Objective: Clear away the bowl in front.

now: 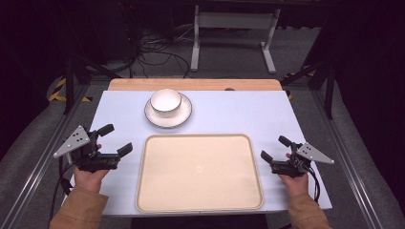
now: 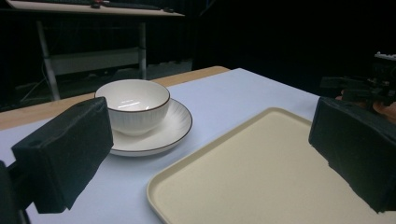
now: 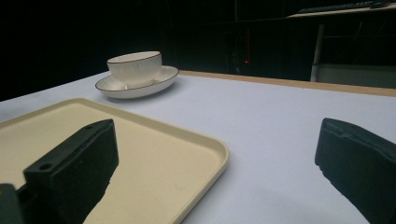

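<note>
A white bowl (image 1: 165, 101) with a dark rim sits on a white plate (image 1: 183, 116) at the far middle of the table. In front of them lies an empty cream tray (image 1: 199, 172). My left gripper (image 1: 115, 139) hovers open left of the tray, pointed toward the bowl (image 2: 134, 105) and plate (image 2: 175, 128). My right gripper (image 1: 276, 148) is open just right of the tray (image 3: 154, 158), with the bowl (image 3: 135, 67) far off. Nothing is between either pair of jaws.
The white tabletop (image 1: 239, 112) ends in a wooden strip (image 1: 191, 84) at the far side. Beyond it stand a metal stand (image 1: 234, 33) and floor cables (image 1: 153, 52). Metal rails run along both table sides.
</note>
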Demonstrator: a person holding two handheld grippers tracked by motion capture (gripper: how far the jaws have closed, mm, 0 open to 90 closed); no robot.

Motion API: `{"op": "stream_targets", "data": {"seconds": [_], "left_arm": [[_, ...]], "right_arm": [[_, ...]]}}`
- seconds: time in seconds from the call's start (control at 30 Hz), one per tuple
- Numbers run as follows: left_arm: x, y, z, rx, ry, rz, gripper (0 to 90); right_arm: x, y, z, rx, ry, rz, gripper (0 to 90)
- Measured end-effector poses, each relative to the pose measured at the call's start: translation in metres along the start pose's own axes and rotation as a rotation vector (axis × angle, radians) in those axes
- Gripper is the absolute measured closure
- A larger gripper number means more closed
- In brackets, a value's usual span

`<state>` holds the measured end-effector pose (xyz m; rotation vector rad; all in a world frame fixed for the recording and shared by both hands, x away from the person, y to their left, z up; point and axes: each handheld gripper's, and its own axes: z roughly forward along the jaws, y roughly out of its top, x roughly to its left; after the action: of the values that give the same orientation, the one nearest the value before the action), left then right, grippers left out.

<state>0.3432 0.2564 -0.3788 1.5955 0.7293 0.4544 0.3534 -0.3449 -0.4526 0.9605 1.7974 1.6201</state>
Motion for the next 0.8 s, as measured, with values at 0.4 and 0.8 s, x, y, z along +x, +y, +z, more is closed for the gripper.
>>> {"op": "stream_targets", "data": {"seconds": [0.4,0.8], "left_arm": [[0.015,0.012,0.014,0.007,0.016,-0.001,1.7],[0.025,0.032,0.038,0.031,0.006,0.008,2.0]], "right_arm": [[0.000,0.000,0.000,0.000,0.005,0.000,0.1],[0.000,0.000,0.001,0.004,0.003,0.000,0.1]]}}
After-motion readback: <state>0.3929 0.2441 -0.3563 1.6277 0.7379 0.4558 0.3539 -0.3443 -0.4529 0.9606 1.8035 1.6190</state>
